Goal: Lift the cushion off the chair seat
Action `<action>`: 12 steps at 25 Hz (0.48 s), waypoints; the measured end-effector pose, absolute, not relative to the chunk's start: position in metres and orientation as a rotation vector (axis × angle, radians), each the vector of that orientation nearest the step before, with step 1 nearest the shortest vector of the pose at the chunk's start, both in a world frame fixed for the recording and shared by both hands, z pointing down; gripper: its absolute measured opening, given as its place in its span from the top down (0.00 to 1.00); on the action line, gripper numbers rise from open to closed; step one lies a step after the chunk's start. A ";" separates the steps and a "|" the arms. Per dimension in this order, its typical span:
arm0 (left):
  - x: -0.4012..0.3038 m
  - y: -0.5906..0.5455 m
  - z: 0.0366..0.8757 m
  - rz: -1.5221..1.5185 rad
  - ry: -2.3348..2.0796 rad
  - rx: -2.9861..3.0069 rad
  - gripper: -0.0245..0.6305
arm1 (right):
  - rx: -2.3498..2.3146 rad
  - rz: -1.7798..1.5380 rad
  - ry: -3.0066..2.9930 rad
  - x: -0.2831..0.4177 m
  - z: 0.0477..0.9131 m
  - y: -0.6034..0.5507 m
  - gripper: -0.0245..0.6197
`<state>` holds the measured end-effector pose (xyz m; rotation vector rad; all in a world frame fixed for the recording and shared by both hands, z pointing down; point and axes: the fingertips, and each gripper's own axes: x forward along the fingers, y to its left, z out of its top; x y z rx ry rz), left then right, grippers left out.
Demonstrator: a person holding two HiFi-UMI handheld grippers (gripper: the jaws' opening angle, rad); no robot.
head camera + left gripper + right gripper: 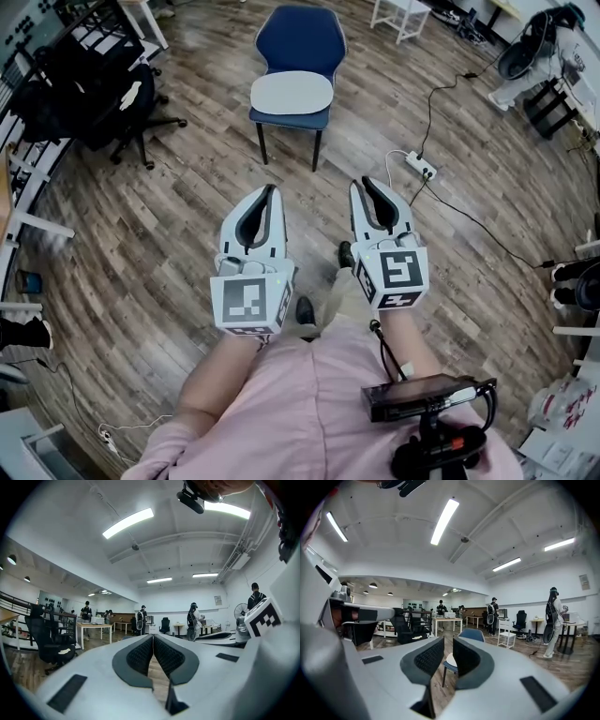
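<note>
Both held forward, short of chair: left gripper fingers together, right gripper fingers apart.

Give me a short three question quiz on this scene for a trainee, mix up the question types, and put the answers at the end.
1. True or false: the cushion lies on the seat of the blue chair, and neither gripper touches it.
2. The left gripper and the right gripper are both held out in front of the person. Which one has its jaws apart? A: left. B: right. C: both.
3. Fill the gap: in the head view, the white power strip lies to the chair's ____ side.

Key
1. True.
2. B. The left jaws meet at their tips, and the right jaws show a gap.
3. Right.
</note>
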<state>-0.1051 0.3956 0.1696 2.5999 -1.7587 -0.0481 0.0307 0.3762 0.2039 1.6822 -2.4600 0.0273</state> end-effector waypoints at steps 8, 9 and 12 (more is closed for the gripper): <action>-0.105 0.354 0.176 -0.038 -1.753 2.590 0.94 | 1.646 0.059 -2.449 0.027 0.220 0.348 0.87; -0.103 0.348 0.178 -0.029 -1.749 2.587 0.94 | 1.647 0.068 -2.443 0.030 0.223 0.343 0.88; -0.093 0.327 0.188 -0.001 -1.739 2.581 0.94 | 1.657 0.103 -2.431 0.043 0.236 0.324 0.88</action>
